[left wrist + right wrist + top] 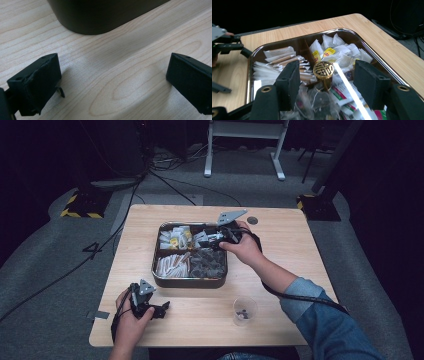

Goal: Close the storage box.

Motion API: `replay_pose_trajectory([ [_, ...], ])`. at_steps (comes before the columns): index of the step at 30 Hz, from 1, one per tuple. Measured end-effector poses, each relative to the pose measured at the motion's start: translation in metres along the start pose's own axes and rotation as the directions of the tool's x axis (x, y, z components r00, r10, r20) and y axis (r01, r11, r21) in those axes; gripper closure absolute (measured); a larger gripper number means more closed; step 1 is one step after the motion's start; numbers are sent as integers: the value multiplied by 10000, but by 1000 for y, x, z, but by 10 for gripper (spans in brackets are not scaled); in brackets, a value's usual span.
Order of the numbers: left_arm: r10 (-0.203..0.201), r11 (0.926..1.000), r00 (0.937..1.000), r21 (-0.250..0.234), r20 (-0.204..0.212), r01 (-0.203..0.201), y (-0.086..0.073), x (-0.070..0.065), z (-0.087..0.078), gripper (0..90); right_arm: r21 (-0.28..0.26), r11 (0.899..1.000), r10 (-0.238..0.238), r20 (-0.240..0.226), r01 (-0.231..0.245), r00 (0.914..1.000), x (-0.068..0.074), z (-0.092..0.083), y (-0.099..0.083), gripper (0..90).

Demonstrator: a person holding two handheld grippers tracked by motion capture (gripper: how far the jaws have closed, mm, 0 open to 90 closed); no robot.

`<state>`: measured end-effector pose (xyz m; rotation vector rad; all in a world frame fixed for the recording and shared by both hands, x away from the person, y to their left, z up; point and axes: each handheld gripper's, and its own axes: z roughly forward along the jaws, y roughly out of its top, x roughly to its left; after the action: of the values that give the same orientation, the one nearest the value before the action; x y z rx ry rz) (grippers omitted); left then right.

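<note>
A metal tray (190, 282) with four compartments stands mid-table. It holds tea bags (175, 237), white paper sticks (170, 265) and dark packets (207, 262). My right gripper (207, 239) hovers over the tray's far right compartment. In the right gripper view it is open (328, 75), its jaws either side of a brass knob (323, 70) at the tray's centre without touching it. Tea bags (329, 51) and sticks (279, 60) lie beyond. My left gripper (162, 309) rests open on the wood near the front left. Its jaws (113, 82) are empty, facing the tray wall (105, 15).
A clear plastic cup (245, 311) with a few dark bits inside stands near the front right edge. A round grommet (252, 220) sits at the table's back. Cables, a white stand (245, 150) and a striped base (80, 205) are on the floor behind.
</note>
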<state>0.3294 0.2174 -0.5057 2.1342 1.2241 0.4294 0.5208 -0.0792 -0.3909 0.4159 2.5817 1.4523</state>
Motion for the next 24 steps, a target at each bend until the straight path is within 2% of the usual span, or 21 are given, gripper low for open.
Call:
replay_pose_trajectory([
  [4, 11, 10000, 10000, -3, -38, -11, 0, 0, 0, 3, 82, 9994, -335, 136, 333, 9993, 1, -18, 0, 378],
  [8, -86, 9999, 9999, -89, -69, 86, -1, 0, -1, 15, -140, 9998, -169, 63, 170, 9998, -1, -38, -2, 379],
  [11, -346, 9989, 9990, -318, -295, 336, -2, 2, -3, 83, -233, 9996, -167, 219, 172, 9996, -1, -52, -6, 381],
  [13, -282, 9987, 9986, -448, -443, 262, -3, 4, -6, 171, -179, 9994, -273, 402, 280, 9988, 0, -61, -9, 377],
  [18, -443, 9987, 9985, -256, -311, 435, -3, 5, -9, 157, -267, 9996, -60, 563, 76, 9984, 2, -85, -18, 358],
  [20, -376, 9988, 9990, -335, -237, 368, -1, 6, -11, 161, -345, 9994, -9, 608, 30, 9981, 3, -95, -23, 356],
  [24, -401, 9988, 9988, -297, -268, 393, 0, 7, -10, 159, -422, 9991, 31, 961, 10, 9954, 4, -121, -36, 352],
])
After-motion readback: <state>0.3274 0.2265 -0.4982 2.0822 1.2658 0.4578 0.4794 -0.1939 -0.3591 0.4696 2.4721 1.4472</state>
